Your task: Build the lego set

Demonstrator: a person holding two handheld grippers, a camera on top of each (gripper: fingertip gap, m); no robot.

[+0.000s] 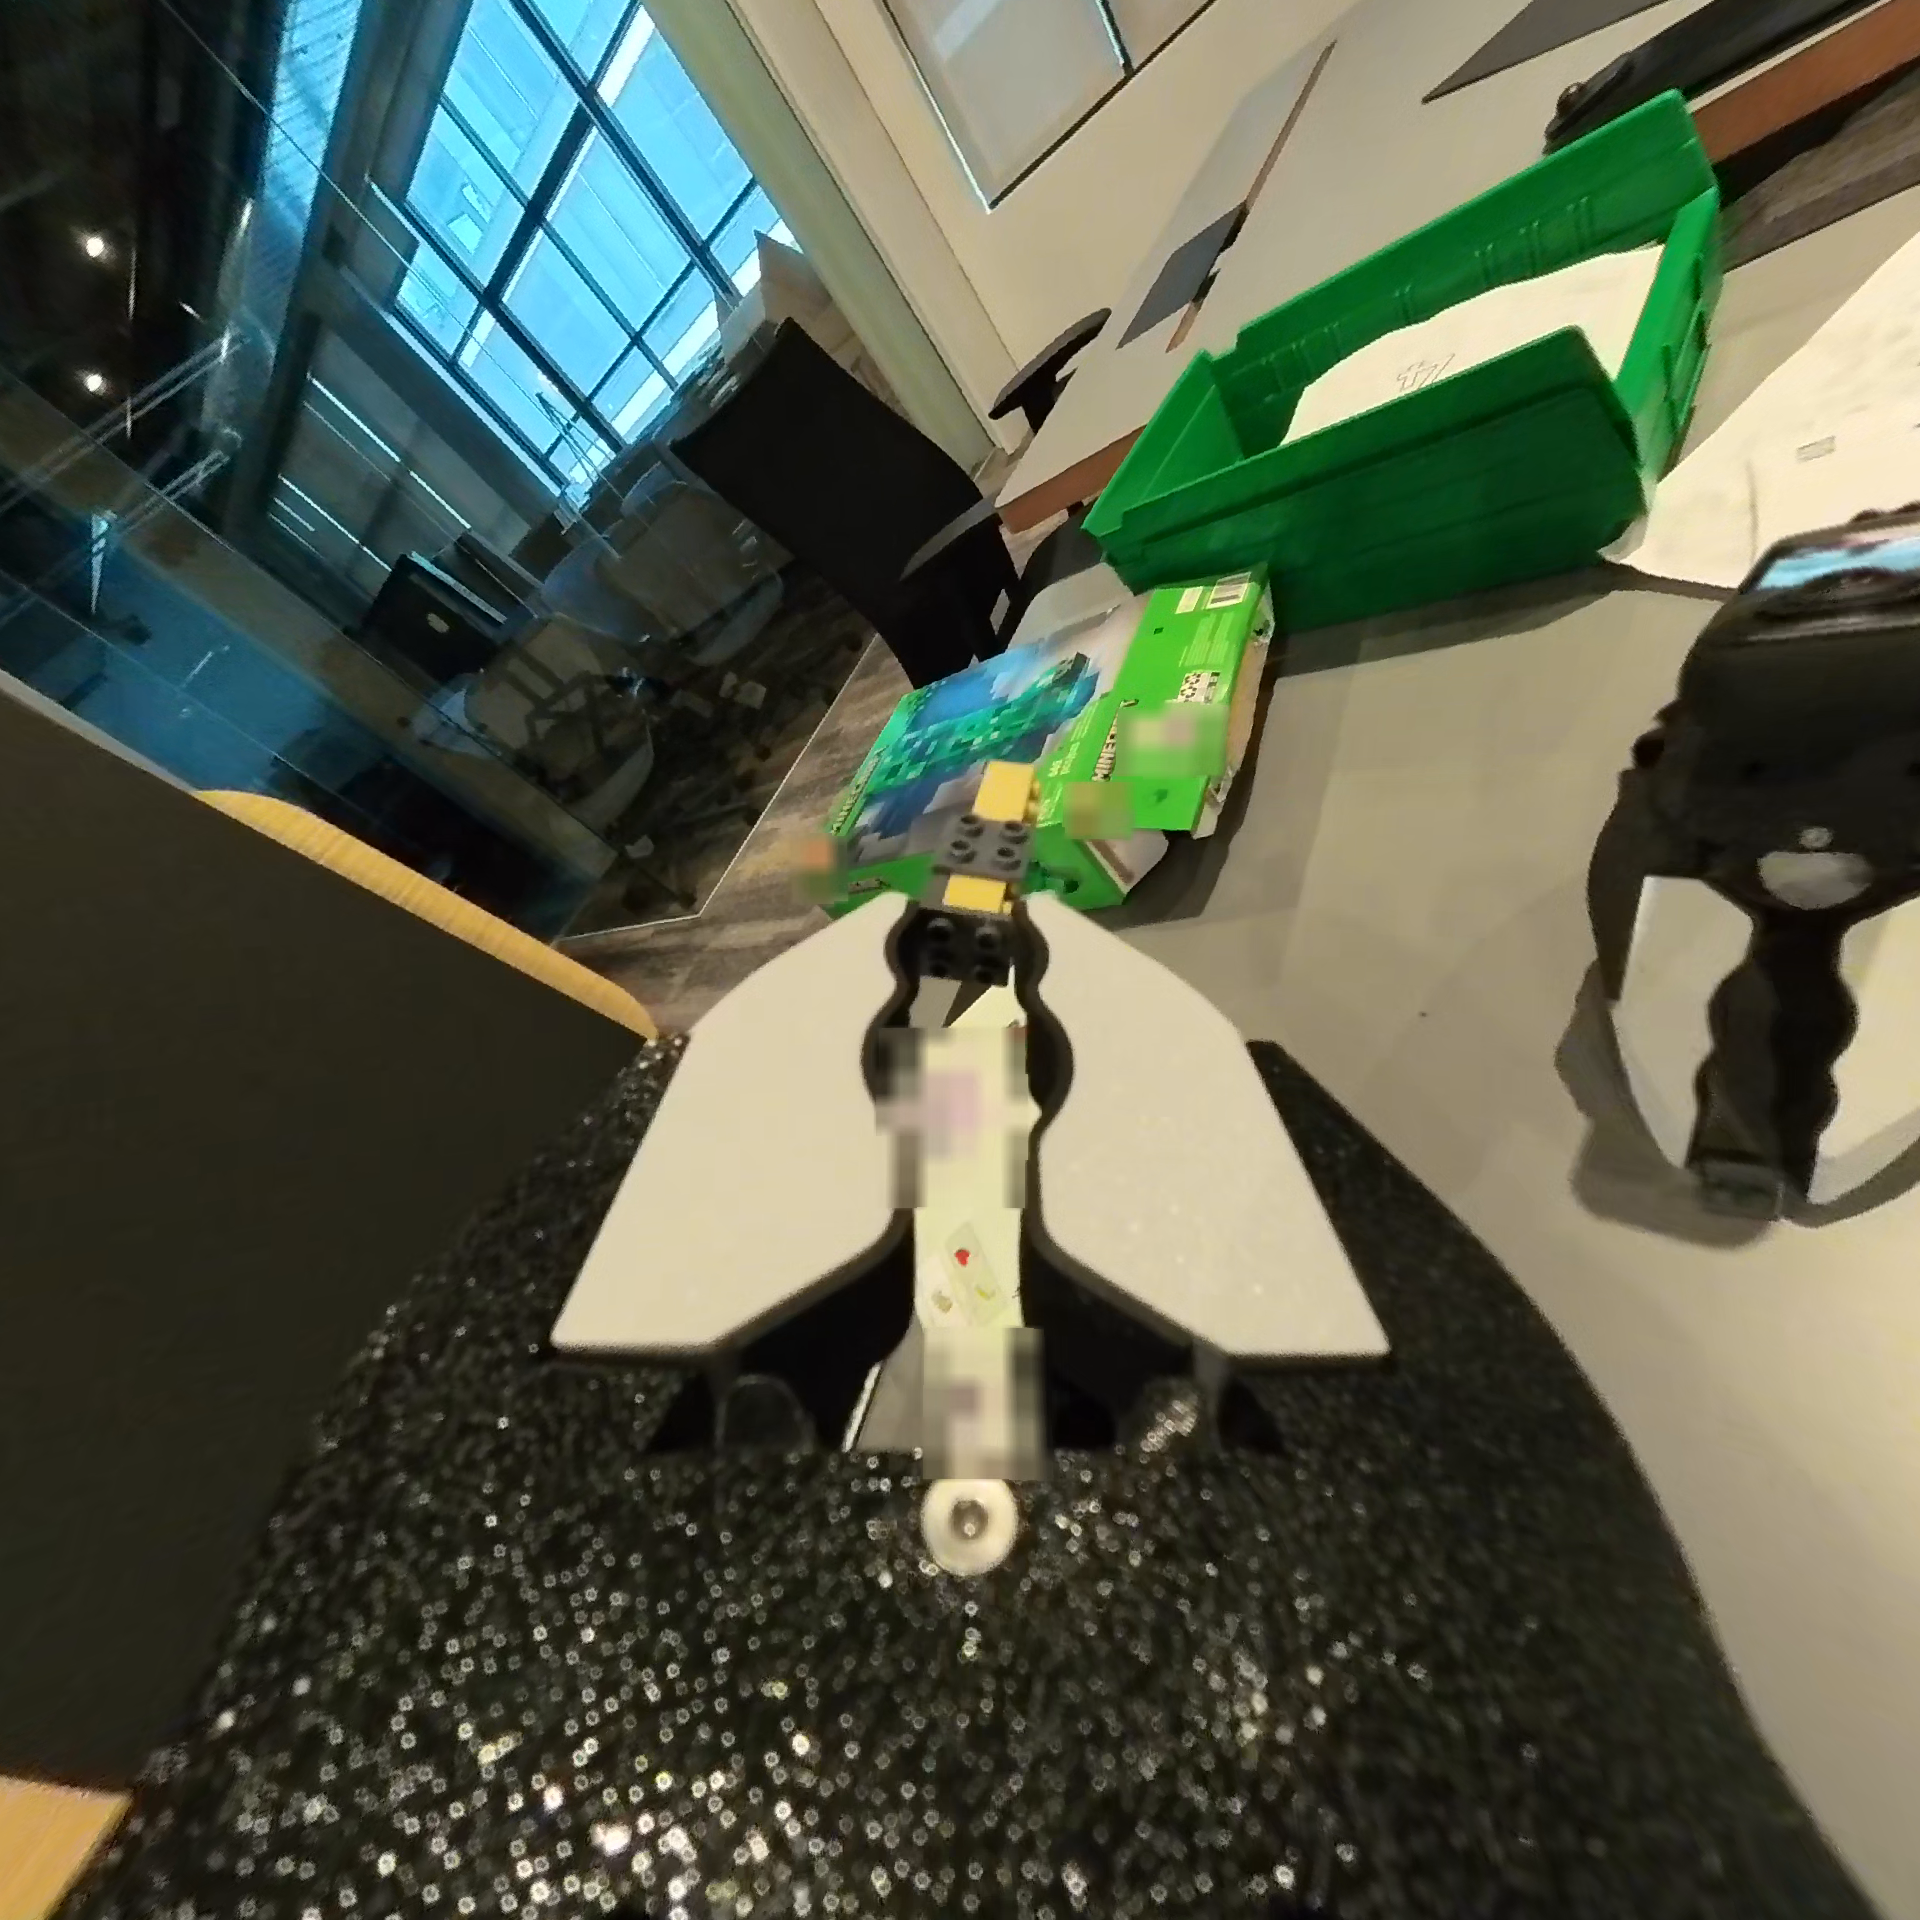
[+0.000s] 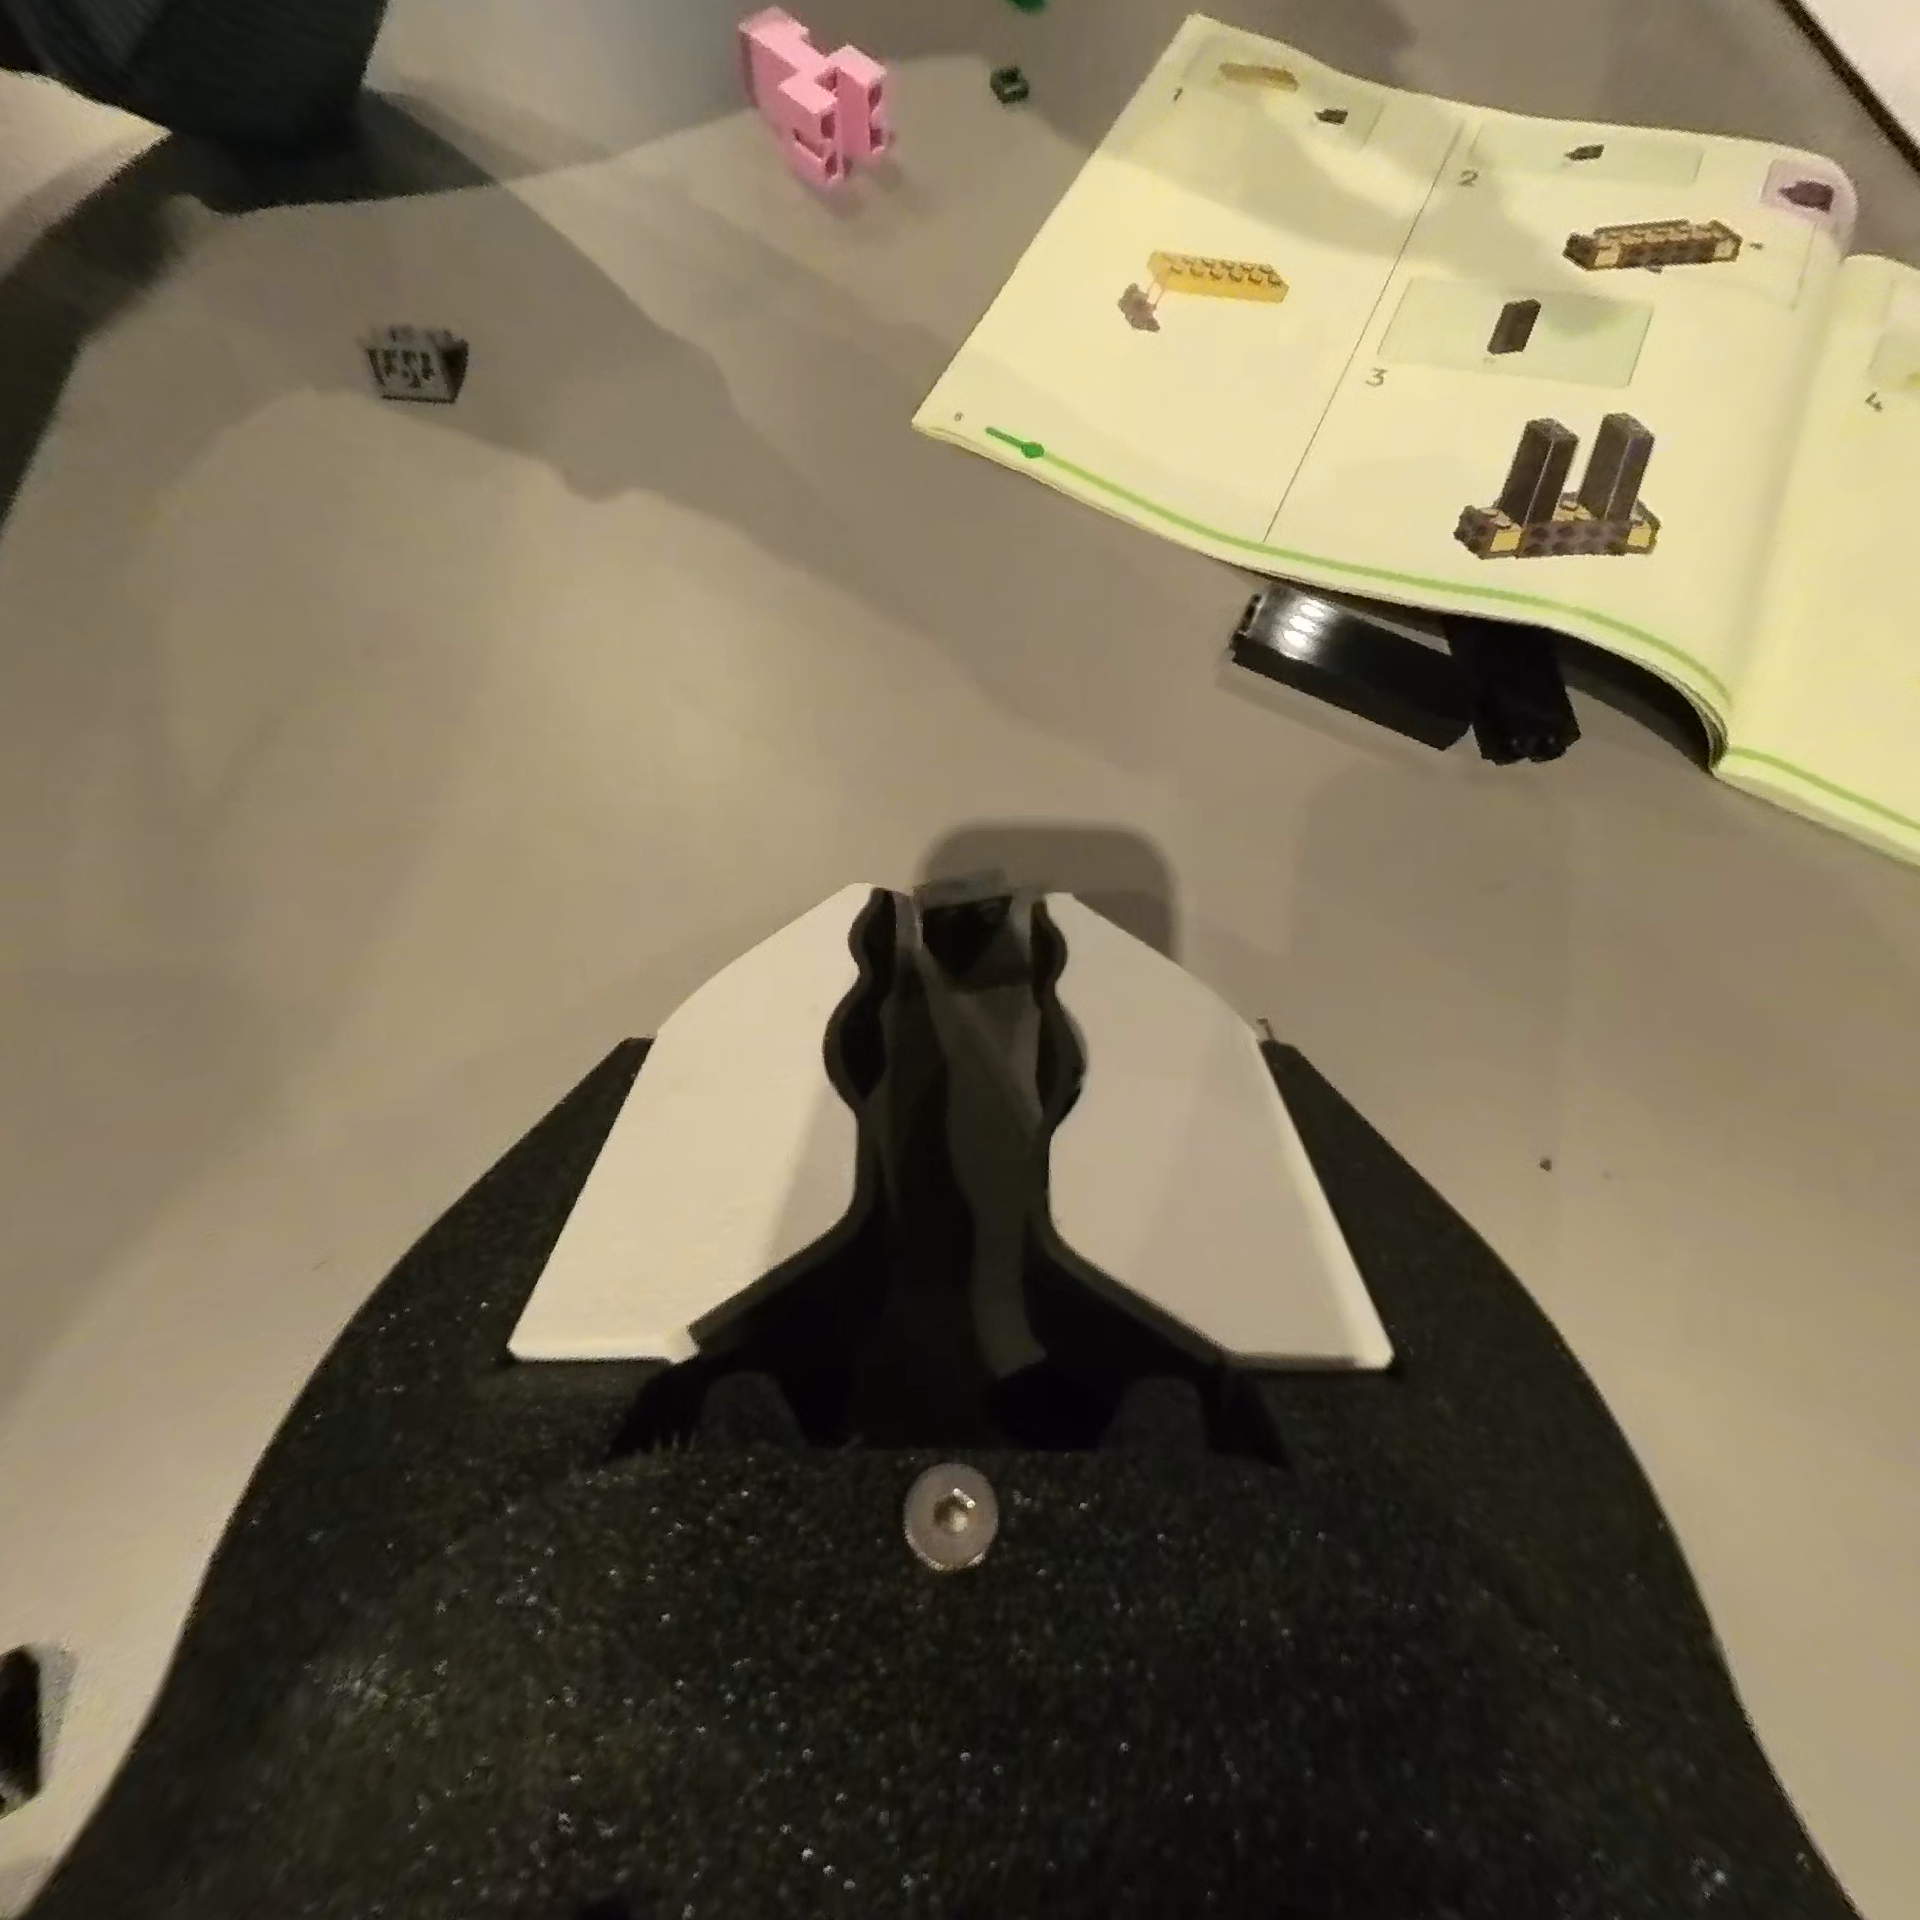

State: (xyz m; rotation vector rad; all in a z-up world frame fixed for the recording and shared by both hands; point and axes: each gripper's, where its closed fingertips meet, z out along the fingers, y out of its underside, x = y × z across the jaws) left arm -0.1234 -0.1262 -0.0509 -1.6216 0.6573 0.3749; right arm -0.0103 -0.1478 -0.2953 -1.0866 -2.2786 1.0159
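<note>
The left gripper (image 1: 961,940) pinches a tan-and-grey brick stack (image 1: 982,862); the right gripper (image 2: 961,914) grips a small dark brick (image 2: 961,902). Misaligned studs could pop either loose.

Table (image 2: 416,727) bare and wide ahead-left of right gripper (image 2: 966,914). Booklet (image 2: 1455,364) blocks right side, black bricks (image 2: 1382,675) poking from under it. Pink piece (image 2: 821,114) and grey brick (image 2: 416,364) sit far off, well apart.

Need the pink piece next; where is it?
In the right wrist view, the pink piece lies on the table at top left-centre, left of the open instruction booklet.
</note>
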